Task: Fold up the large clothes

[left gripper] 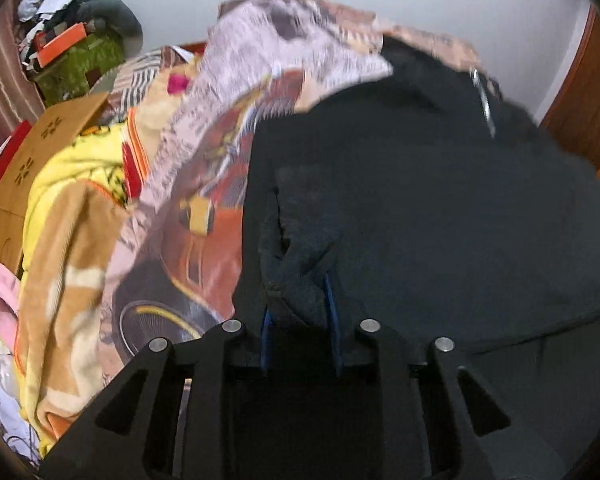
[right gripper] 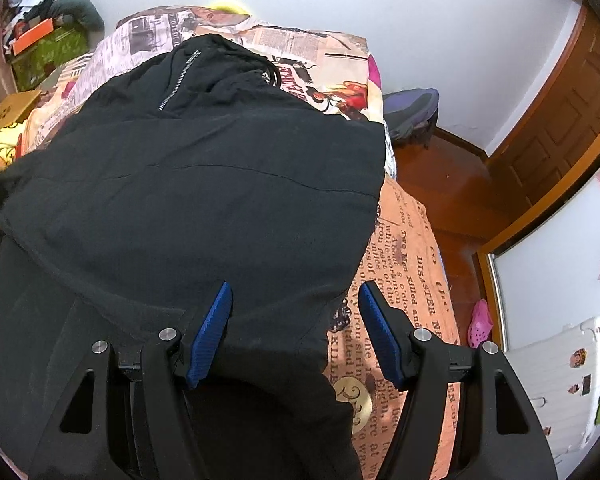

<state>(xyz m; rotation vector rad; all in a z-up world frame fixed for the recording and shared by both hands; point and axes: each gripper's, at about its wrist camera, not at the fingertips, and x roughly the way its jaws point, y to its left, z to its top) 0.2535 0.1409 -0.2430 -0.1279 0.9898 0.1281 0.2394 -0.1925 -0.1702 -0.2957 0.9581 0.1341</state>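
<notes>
A large black jacket (right gripper: 204, 184) with a silver zipper (right gripper: 179, 80) lies spread on a bed covered by a newspaper-print sheet (right gripper: 412, 280). In the left wrist view the jacket (left gripper: 420, 200) fills the right half. My left gripper (left gripper: 298, 304) is shut on a bunched fold of the jacket's black fabric (left gripper: 296, 264), which sits between its blue pads. My right gripper (right gripper: 294, 296) is open over the jacket's near right edge, its blue pads (right gripper: 212, 332) wide apart and empty.
A yellow and tan blanket (left gripper: 68, 216) lies left of the jacket. A cardboard box (left gripper: 36, 160) and a clutter pile (left gripper: 72, 48) sit at far left. Right of the bed are red floor (right gripper: 452, 168), a wooden door (right gripper: 560, 128), a pink shoe (right gripper: 480, 324) and a white suitcase (right gripper: 560, 380).
</notes>
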